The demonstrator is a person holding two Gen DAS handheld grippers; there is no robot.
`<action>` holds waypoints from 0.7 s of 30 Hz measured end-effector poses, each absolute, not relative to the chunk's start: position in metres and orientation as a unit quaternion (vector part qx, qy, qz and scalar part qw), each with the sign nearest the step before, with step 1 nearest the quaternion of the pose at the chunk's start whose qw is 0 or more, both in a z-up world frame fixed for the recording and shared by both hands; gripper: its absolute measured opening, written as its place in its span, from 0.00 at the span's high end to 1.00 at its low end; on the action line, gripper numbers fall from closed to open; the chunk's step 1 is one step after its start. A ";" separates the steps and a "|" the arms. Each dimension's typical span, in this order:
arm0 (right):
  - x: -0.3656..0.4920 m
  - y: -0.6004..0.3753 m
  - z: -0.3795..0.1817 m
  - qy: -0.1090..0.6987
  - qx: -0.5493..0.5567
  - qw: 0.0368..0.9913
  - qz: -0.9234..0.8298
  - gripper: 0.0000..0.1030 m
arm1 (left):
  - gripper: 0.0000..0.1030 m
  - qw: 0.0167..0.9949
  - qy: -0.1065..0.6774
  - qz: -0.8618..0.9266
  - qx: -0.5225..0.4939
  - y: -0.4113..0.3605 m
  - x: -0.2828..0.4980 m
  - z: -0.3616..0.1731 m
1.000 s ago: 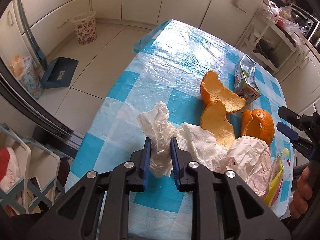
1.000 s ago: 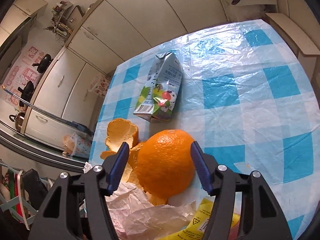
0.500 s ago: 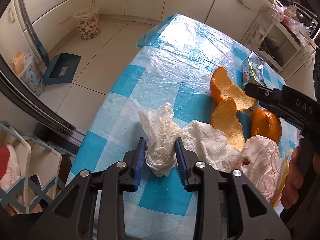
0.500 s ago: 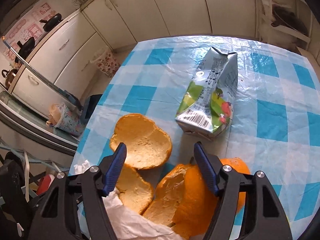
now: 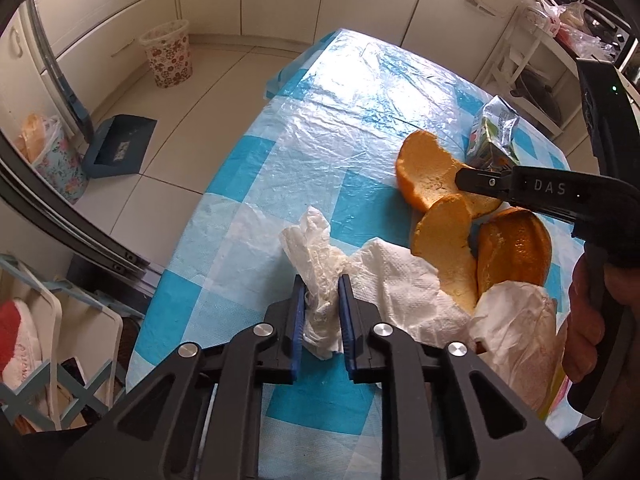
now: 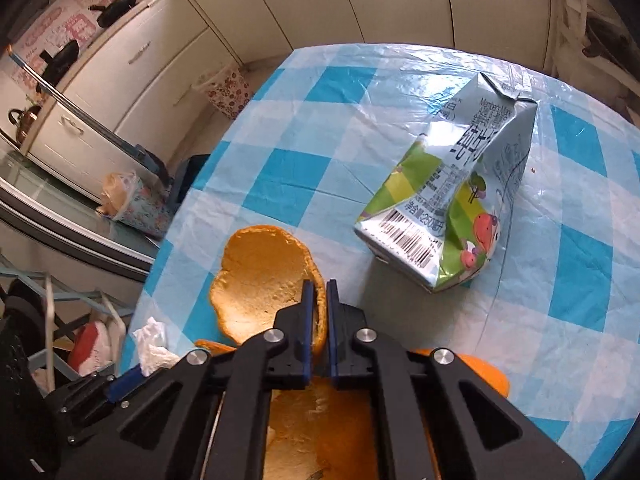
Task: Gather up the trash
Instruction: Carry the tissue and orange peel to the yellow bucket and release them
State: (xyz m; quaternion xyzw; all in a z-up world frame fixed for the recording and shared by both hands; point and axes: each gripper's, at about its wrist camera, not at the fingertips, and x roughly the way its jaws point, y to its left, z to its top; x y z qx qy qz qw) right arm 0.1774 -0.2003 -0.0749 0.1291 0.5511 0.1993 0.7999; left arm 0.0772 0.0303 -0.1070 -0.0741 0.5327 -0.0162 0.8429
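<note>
- left wrist view: your left gripper (image 5: pixel 320 312) is closing its jaws on the crumpled tissue (image 5: pixel 316 280), pads pressing it, at 6 o'clock on the checked tablecloth (image 5: pixel 320 120).
- right wrist view: your right gripper (image 6: pixel 319 312) is clamped on the rim of the orange peel (image 6: pixel 260 276).
- milk carton (image 6: pixel 452 200) lies at 2 o'clock from that peel, apart.

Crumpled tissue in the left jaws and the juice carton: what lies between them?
In the left wrist view, between the crumpled tissue and juice carton lie a paper towel and two orange peels.
</note>
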 end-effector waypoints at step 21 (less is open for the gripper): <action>0.012 -0.371 0.028 0.380 0.197 0.900 0.076 0.94 | 0.87 0.924 0.354 -0.145 -0.019 -0.054 0.005 -0.007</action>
